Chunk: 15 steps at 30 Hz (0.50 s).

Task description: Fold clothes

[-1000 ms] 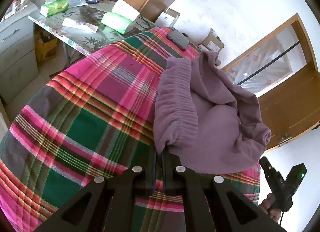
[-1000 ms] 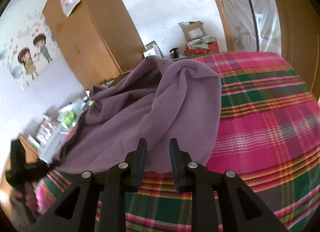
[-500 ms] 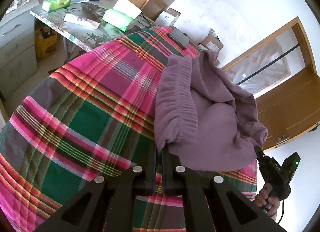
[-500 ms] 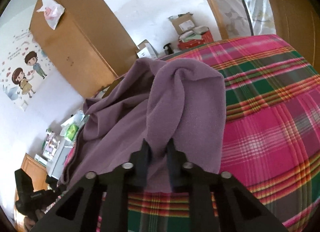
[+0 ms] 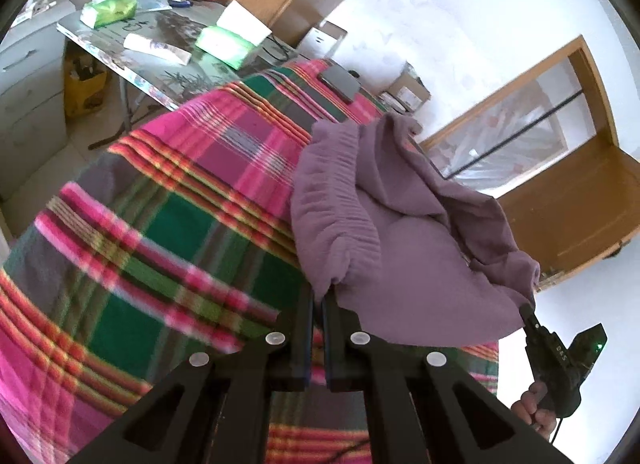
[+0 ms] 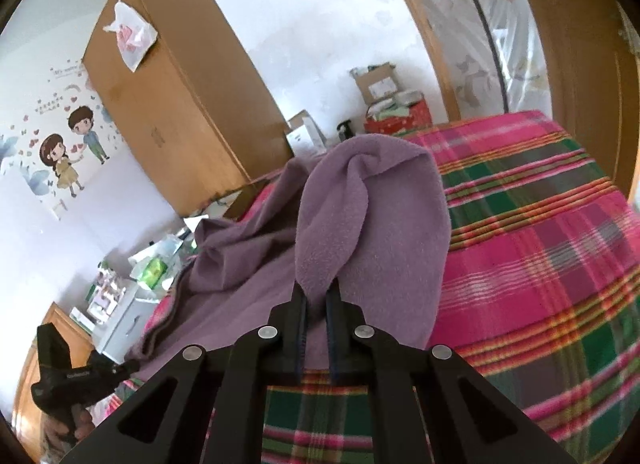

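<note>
- Purple garment point(image 5: 404, 232), fleece-like w/ gathered elastic band, hangs bunched betw. both grippers, over the bed w/ plaid cover point(image 5: 168, 224) (pink/green/grey).
- Left gripper point(image 5: 317, 296): fingers point(image 5: 306, 328) clamped on garment at end of elastic band, almost no gap betw. them.
- Right gripper point(image 6: 318, 296): fingers point(image 6: 300, 316) pinched on a fold of the garment's other side; fabric drapes past both fingers.
- In left wrist view, right gripper shows lower right, held by a hand point(image 5: 534, 410), tip touching the garment's edge.
- Dark flat phone-like item point(image 5: 339, 82) lies on bed's far end.
- Worktop point(image 5: 160, 52) beside bed carries green packs, papers.
- Wooden wardrobe point(image 6: 176, 104) beyond; cartoon stickers point(image 6: 68, 148) on wall.
</note>
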Each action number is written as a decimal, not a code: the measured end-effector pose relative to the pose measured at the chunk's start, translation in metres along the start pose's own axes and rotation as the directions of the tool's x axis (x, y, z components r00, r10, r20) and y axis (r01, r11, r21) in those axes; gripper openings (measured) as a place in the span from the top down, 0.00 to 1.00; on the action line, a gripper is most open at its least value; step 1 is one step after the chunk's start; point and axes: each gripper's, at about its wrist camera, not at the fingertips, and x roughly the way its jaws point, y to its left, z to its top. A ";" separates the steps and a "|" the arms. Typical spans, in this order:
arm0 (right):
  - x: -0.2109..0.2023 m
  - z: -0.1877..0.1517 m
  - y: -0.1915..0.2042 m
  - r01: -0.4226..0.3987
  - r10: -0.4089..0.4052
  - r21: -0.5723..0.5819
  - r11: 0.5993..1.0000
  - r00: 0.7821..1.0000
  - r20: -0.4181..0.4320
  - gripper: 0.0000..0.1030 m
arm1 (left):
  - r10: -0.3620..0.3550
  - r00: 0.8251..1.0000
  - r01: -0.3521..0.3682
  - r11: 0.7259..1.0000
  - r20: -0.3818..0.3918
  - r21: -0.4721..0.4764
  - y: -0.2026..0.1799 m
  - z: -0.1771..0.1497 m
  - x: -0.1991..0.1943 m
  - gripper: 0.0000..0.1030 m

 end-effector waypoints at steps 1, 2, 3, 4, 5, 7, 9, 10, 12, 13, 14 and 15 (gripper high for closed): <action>-0.007 -0.001 -0.001 0.002 -0.002 0.001 1.000 1.000 0.006 0.92 | -0.005 1.000 0.005 1.000 -0.008 0.012 -0.002 -0.005 -0.001 0.96; -0.013 -0.002 -0.002 0.006 -0.006 0.002 1.000 1.000 0.011 0.92 | -0.009 1.000 0.009 1.000 -0.017 0.025 -0.004 -0.009 -0.002 0.96; -0.019 -0.004 -0.003 0.010 -0.010 0.003 1.000 1.000 0.015 0.92 | -0.008 1.000 0.009 0.999 -0.028 0.034 -0.005 -0.014 -0.003 0.96; -0.024 -0.006 -0.004 0.020 -0.020 0.000 1.000 1.000 0.017 0.92 | -0.010 0.999 0.012 0.999 -0.047 0.038 -0.005 -0.019 -0.002 0.96; -0.028 -0.009 -0.005 0.034 -0.034 -0.008 0.999 0.999 0.012 0.92 | -0.011 0.998 0.013 0.999 -0.063 0.039 -0.005 -0.023 -0.001 0.96; -0.031 -0.016 -0.008 0.065 -0.065 -0.026 0.998 0.998 -0.005 0.92 | -0.009 0.996 0.012 0.999 -0.092 0.031 -0.001 -0.032 0.001 0.96; -0.030 -0.025 -0.012 0.097 -0.097 -0.032 0.995 0.995 -0.023 0.92 | -0.006 0.994 0.010 0.999 -0.106 0.040 0.000 -0.037 0.003 0.96; -0.029 -0.030 -0.015 0.112 -0.113 -0.033 0.993 0.993 -0.032 0.92 | 0.002 0.994 0.004 0.999 -0.113 0.051 0.000 -0.038 0.004 0.96; -0.023 -0.038 -0.021 0.136 -0.137 -0.028 0.990 0.989 -0.057 0.91 | 0.006 0.992 0.001 0.998 -0.124 0.059 0.001 -0.040 0.007 0.96; -0.021 -0.041 -0.023 0.144 -0.145 -0.023 0.989 0.987 -0.067 0.91 | 0.007 0.992 0.001 0.998 -0.124 0.064 0.002 -0.038 0.007 0.96; -0.020 -0.043 -0.022 0.147 -0.149 -0.029 0.989 0.986 -0.075 0.91 | 0.008 0.992 0.000 0.998 -0.123 0.068 0.002 -0.037 0.007 0.96; -0.019 -0.044 -0.019 0.151 -0.154 -0.047 0.987 0.984 -0.085 0.88 | 0.002 0.992 0.007 0.997 -0.123 0.073 0.003 -0.036 0.005 0.95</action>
